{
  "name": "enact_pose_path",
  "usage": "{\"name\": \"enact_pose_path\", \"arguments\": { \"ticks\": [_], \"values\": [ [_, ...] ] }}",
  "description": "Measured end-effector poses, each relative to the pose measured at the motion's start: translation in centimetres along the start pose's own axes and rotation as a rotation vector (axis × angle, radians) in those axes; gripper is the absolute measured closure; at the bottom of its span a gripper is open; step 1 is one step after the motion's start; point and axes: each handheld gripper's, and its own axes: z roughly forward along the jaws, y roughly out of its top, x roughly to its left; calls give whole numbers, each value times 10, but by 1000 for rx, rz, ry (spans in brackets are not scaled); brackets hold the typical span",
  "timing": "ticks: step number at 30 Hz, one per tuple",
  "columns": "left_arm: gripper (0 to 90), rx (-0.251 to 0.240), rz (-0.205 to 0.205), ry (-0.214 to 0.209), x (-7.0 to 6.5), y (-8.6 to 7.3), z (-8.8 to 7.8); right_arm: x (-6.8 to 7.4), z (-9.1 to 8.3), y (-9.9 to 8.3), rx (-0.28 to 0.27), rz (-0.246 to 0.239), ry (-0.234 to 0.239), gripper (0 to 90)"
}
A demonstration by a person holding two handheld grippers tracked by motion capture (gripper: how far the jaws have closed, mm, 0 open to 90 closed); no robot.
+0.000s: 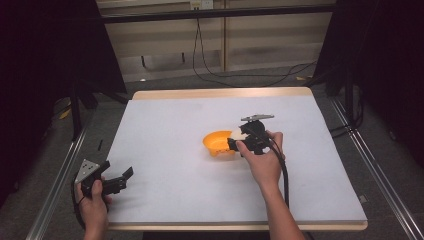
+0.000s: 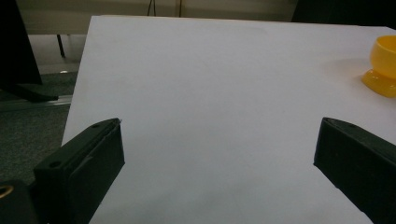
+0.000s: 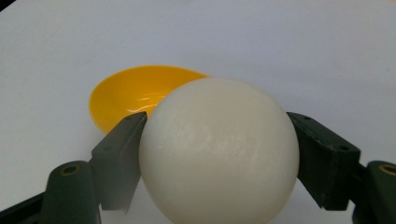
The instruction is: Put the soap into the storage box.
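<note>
Near the middle of the white desk [image 1: 165, 150], the right tongs [image 1: 236, 139] grasp a smooth white ball [image 3: 218, 154] just beside a yellow plastic cup [image 1: 218, 143]. The left tongs [image 1: 122, 179] rest released at the desk's near left corner.

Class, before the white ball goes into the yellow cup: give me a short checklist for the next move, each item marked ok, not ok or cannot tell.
1. Right tongs shut on the white ball: ok.
2. Yellow cup upright, opening free: ok.
3. Ball directly over the cup's opening: cannot tell.
4. Left tongs open, well apart from the cup: ok.
5. White table bare around the cup: ok.
</note>
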Motion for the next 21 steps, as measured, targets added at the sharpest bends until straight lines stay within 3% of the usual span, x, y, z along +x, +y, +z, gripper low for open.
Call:
{"name": "enact_pose_path", "arguments": {
  "ticks": [21],
  "values": [
    [14, 1, 0, 6, -1, 0, 0, 18, 15, 12, 14, -27, 15, 241]
  ]
}}
